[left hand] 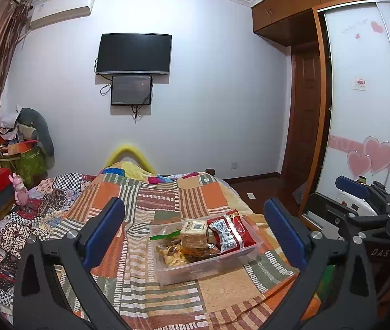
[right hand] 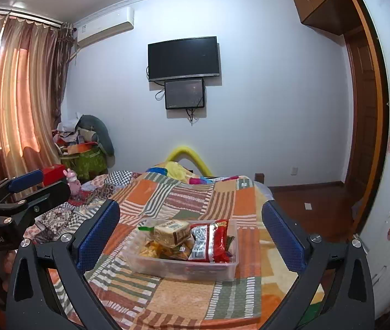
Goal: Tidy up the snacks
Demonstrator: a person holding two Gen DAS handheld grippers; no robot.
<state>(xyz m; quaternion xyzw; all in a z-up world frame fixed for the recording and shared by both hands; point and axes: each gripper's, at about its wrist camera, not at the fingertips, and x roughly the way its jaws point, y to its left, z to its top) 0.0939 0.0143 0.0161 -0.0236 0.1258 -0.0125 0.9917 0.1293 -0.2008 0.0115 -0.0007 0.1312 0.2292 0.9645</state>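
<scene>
Left wrist view: the clear plastic bin [left hand: 184, 271] sits on the bed [left hand: 167, 198], holding crinkly, light, slippery snack packets [left hand: 229, 232]. Both tools, left tool [left hand: 195, 236] and right tool [right hand: 190, 236], stand apart, empty; rim corners look grippable.

Snack-filled clear bin [left hand: 245, 255] on patchwork quilt [left hand: 167, 200], between wide-spread left tongs [left hand: 195, 232].

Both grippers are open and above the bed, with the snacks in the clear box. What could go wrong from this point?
1. The clear box stands on a soft, wrinkled blanket, so a push on one side could tip or slide it.
2. The red snack bag leans above the rim and might fall out.
3. The left gripper and right gripper both aim at the box and might collide.
</scene>
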